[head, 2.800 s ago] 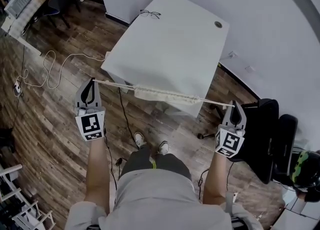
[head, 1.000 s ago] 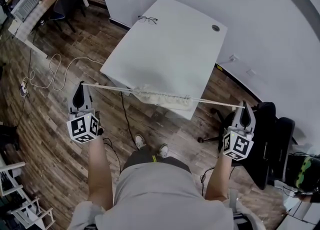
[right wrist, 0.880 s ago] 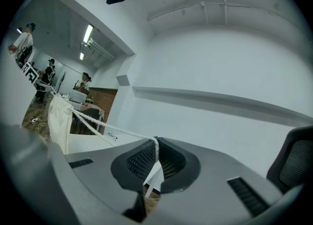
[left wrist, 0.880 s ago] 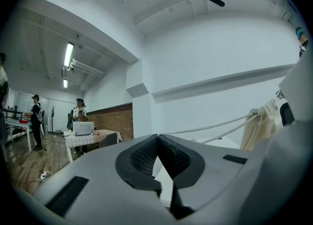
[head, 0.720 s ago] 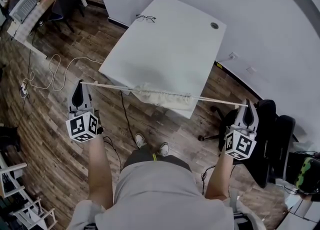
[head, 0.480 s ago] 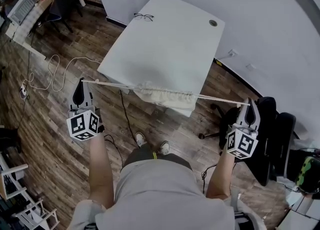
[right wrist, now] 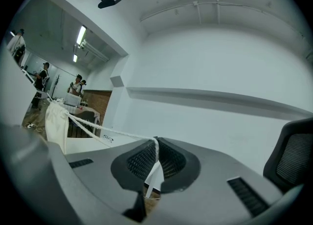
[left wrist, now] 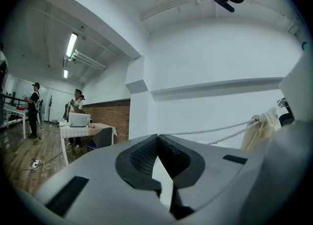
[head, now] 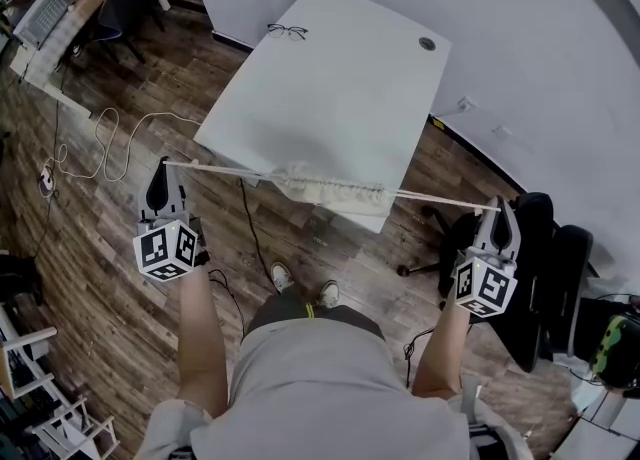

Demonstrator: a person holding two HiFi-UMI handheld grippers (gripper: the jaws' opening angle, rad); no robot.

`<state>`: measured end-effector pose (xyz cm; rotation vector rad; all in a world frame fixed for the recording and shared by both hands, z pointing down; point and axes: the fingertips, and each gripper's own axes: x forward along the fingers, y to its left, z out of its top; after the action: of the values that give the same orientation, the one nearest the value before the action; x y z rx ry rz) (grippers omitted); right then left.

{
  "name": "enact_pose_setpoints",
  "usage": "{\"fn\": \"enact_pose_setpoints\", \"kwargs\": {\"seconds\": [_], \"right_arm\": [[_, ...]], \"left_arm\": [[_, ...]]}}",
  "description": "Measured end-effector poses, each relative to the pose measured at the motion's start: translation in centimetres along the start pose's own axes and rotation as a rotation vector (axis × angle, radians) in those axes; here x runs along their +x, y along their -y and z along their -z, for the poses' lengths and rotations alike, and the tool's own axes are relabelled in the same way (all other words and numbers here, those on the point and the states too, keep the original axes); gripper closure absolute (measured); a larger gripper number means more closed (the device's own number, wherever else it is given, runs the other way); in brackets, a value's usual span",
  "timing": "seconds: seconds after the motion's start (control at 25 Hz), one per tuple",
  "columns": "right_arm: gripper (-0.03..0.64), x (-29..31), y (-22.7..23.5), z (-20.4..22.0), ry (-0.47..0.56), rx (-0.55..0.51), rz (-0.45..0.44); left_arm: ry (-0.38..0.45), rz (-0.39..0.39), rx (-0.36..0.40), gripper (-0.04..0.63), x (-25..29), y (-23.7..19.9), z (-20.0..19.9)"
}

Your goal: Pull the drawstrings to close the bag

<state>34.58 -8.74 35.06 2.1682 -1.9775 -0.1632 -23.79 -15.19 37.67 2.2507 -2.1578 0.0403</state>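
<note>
Left tool [head: 165, 165]: clenched on the left drawstring [head: 215, 168]; in the left gripper view the pads [left wrist: 146, 156] meet at their tips, and the exact place of the pinch is hard to make out there.
Right tool [head: 499, 205]: clenched on the right drawstring [head: 440, 198]; in the right gripper view the cord goes down between the two pads [right wrist: 142, 160].
Drawstrings: both are stretched tight and almost level, each one from a tool to the mouth of the bag.
Bag [head: 330, 190]: in the air between the two tools, in front of the near edge of the counter [head: 330, 78]; its mouth is gathered into tight folds.
Hidden parts: the lower part of the bag cannot be told in the head view; each gripper view cuts the bag off behind the tool's own body.
Counter: white, with a pair of glasses [head: 287, 31] near its far edge.
Around: wooden floor [head: 90, 248], a white cable [head: 110, 138] on it at the left, a black chair [head: 535, 268] just beside the right tool.
</note>
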Motion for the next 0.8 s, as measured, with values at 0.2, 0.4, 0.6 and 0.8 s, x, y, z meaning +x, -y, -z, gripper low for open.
{"fn": "enact_pose_setpoints", "kwargs": {"seconds": [0.2, 0.4, 0.6, 0.8], "right_arm": [[0.581, 0.2, -0.3, 0.2, -0.008, -0.013, -0.007], [0.581, 0.6, -0.4, -0.2, -0.003, -0.013, -0.014], [0.581, 1.0, -0.6, -0.1, -0.004, 0.041, -0.022], [0.581, 1.2, -1.3, -0.3, -0.002, 0.036, -0.027]], "left_arm": [[0.000, -0.004, 0.003, 0.578, 0.1, -0.4, 0.1], [-0.008, 0.000, -0.012, 0.578, 0.1, -0.7, 0.4], [-0.013, 0.007, 0.003, 0.578, 0.6, -1.0, 0.4], [-0.017, 0.004, 0.006, 0.578, 0.7, -1.7, 0.5]]}}
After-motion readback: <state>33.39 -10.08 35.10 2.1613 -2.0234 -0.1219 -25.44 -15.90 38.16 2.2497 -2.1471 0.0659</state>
